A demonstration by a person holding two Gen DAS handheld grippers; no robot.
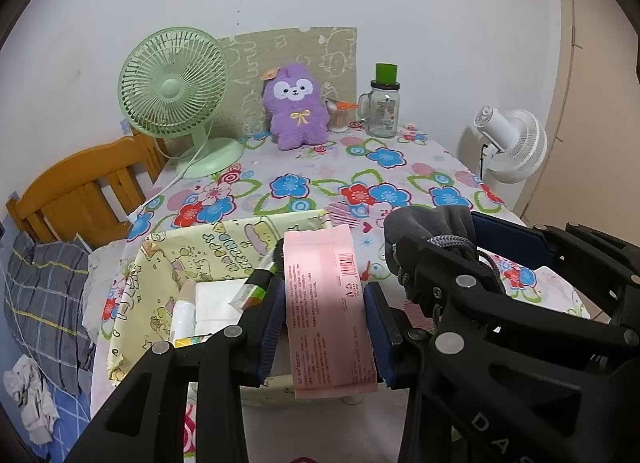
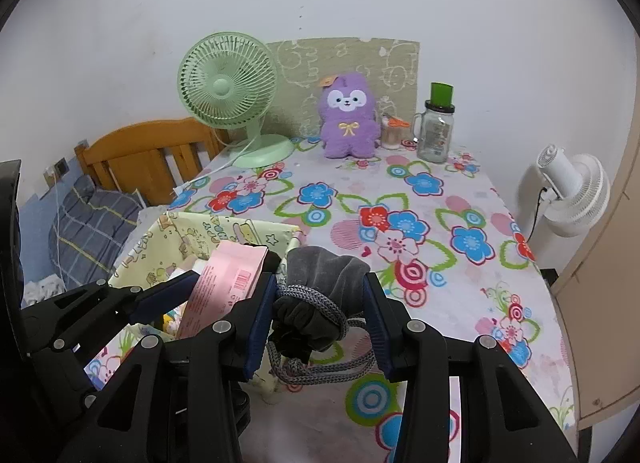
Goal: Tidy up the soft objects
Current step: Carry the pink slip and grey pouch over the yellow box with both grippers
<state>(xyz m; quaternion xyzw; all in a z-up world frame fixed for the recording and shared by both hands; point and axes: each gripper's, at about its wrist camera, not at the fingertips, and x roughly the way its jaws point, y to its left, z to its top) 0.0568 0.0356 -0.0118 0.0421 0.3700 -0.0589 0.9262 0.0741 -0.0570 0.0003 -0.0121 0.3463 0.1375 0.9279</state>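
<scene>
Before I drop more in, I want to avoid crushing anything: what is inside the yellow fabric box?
The yellow fabric box holds a white roll, a flat white packet and a small tube. The pink pack in the left gripper covers the rest.

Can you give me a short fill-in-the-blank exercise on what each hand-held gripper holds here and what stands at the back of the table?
1. The left hand-held gripper is shut on a ____ packet.
2. The right hand-held gripper holds a grey pouch tied with a ____.
3. The purple plush toy stands between the green desk fan and the glass ____.
4. The yellow fabric basket sits on the ____ tablecloth.

Missing words: pink; cord; jar; flowered
</scene>
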